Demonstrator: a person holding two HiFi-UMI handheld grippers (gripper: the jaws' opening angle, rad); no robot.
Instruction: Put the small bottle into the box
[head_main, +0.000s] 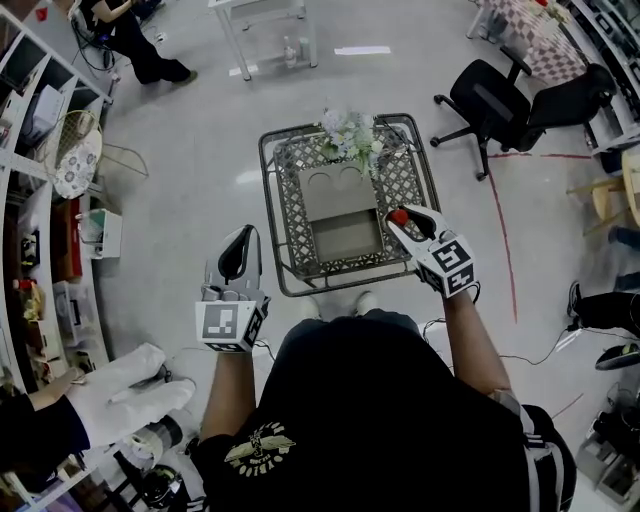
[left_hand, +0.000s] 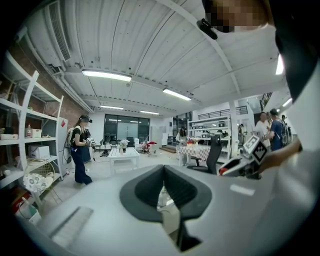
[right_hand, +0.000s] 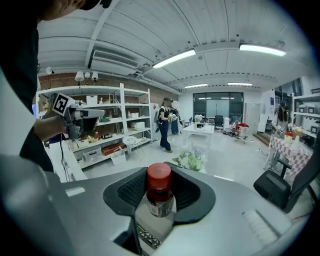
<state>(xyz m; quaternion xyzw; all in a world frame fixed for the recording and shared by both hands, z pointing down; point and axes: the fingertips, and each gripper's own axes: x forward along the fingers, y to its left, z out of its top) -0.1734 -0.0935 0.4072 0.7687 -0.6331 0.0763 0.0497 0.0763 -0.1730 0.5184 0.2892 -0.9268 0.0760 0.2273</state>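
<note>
Item: bottle (head_main: 398, 216), red-capped, clamped by its body in my right hand-held gripper (head_main: 405, 222), above the bench's (head_main: 275, 230) near right edge. Long axis runs along the jaws, cap foremost. Destination: box (head_main: 345, 240), open-topped, mid-bench, just left of and slightly beyond the cap; my right hand is much the nearer. Left hand-held gripper (head_main: 238, 250): jaws drawn together, nothing between them, off the near left corner. Flowers (head_main: 350, 140) at the far edge. Only the head view shows the box; only the right gripper view shows the pads on the bottle.
</note>
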